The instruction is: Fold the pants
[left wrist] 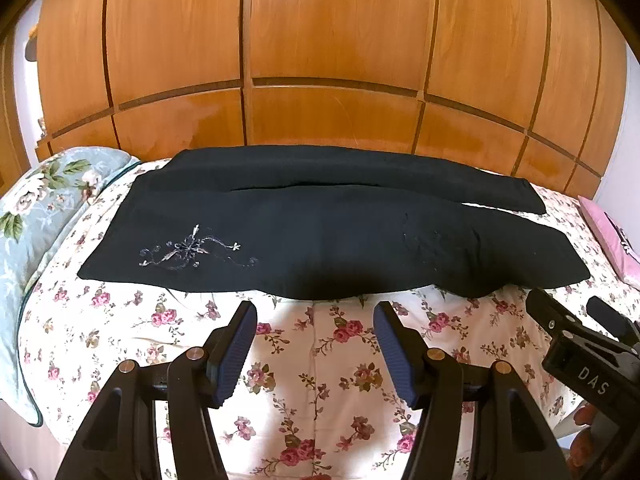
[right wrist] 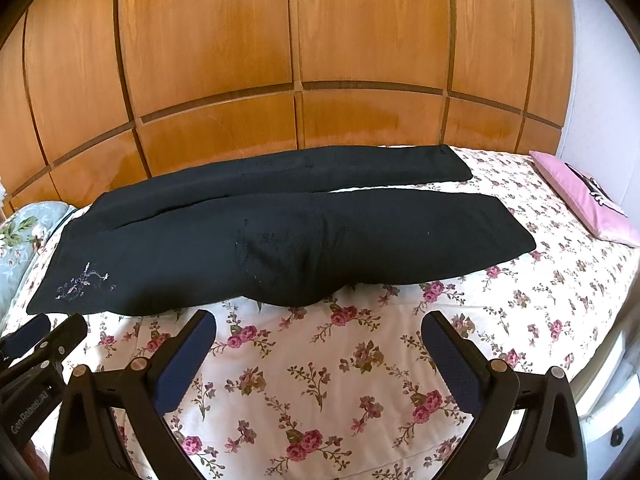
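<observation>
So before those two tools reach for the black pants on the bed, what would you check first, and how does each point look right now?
1. Left tool open and empty: ok.
2. Right tool open and empty: ok.
3. Pants spread out along the bed, both legs showing: ok.
4. Pants lying flat: not ok, the near edge bulges up around the middle.
5. Nothing resting on the pants: ok; the pink cushion and the flowered pillow lie off the two ends.
6. Far edge of the pants clear of the wooden wardrobe: cannot tell.
</observation>
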A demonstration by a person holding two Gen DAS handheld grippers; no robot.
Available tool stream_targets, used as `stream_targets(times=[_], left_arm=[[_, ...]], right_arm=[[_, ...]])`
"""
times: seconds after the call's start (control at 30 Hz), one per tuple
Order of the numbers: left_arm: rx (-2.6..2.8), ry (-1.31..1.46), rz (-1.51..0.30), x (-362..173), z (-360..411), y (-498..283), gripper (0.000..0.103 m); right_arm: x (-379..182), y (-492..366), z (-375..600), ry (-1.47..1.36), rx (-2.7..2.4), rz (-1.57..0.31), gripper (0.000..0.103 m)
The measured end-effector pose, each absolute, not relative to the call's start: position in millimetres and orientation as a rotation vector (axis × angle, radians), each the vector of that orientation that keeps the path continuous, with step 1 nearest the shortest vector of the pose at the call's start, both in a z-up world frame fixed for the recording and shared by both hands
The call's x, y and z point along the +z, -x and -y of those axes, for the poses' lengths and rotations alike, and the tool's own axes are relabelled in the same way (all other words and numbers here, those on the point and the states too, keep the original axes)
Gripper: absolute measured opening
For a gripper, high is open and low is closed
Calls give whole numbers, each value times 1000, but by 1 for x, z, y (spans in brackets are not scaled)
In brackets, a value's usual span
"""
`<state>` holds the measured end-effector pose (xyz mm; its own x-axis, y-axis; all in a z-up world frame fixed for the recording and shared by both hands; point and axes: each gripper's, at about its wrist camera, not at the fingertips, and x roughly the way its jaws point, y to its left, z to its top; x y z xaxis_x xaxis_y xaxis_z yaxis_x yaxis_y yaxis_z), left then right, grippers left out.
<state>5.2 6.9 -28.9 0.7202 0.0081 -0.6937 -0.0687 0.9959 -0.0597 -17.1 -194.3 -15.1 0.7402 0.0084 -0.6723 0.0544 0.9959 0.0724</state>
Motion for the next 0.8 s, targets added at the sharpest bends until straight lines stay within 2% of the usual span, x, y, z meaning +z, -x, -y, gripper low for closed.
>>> stream_targets(times=[0.4,0.63,0.73,0.8], left_arm=[[-35,157,-824,-43,-20,-16,62],[-68,449,-867,-70,-70,-23,66],[33,448,-902,-85,-90,-29,64],[54,480,-891,-93,-108,-30,64]], right_arm=[[-22,12,197,-73,-27,-743,103],[-34,-3,217,-115,56,-683,103],[-54,-18,240,-179,23,-798,103],[-66,-22,268,-288,11,-807,103]])
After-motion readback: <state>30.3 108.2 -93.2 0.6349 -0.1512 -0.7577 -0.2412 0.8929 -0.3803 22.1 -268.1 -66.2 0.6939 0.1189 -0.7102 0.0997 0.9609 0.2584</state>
